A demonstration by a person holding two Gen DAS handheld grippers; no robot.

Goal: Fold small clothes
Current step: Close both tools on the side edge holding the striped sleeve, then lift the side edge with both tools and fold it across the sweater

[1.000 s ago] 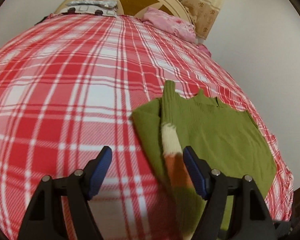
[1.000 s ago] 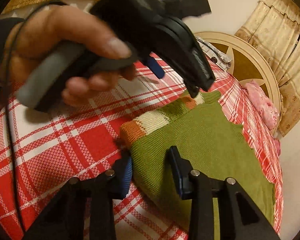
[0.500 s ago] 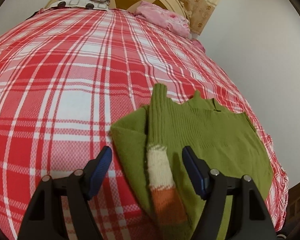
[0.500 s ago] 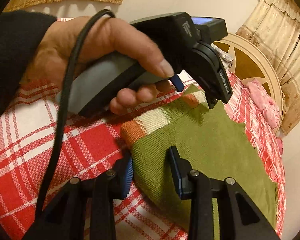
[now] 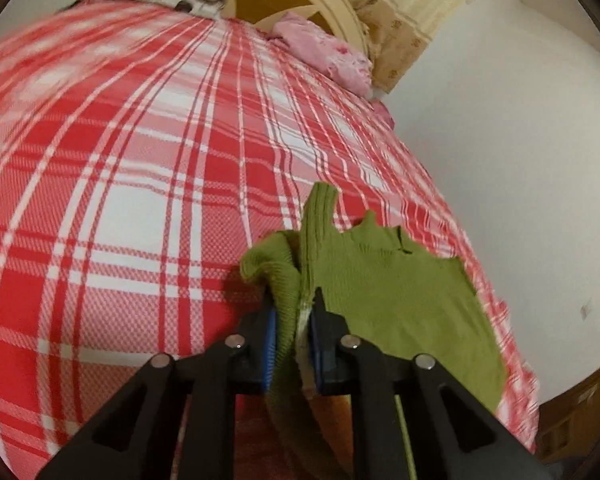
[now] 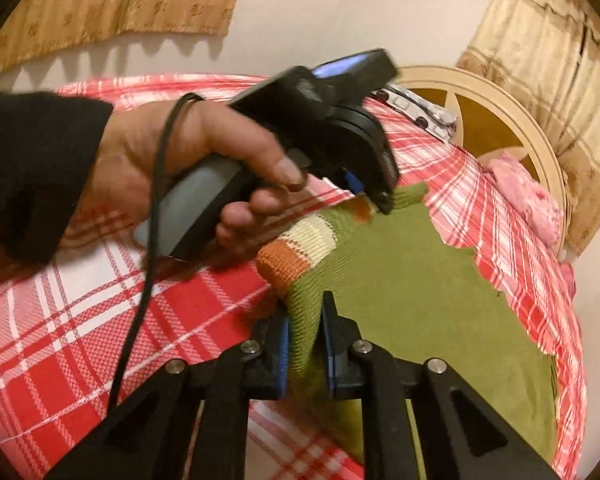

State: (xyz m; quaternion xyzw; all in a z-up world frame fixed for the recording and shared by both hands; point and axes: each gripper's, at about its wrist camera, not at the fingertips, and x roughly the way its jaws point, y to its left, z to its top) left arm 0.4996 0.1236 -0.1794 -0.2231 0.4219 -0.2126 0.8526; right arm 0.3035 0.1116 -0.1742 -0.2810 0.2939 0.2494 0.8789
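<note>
The left gripper (image 5: 294,320) is closing, its blue pads pinching the bunched edge of the small olive-green knitted sweater (image 5: 392,280) at its striped sleeve (image 6: 300,246); the sweater lies flat on the red-and-white plaid bedspread (image 5: 140,200), toward the wall side; the right gripper (image 6: 305,334) is likewise closing on the green knit at the nearer edge; to fold well, I'd say both should rise evenly, keeping the edge taut, then carry it across squarely.
</note>
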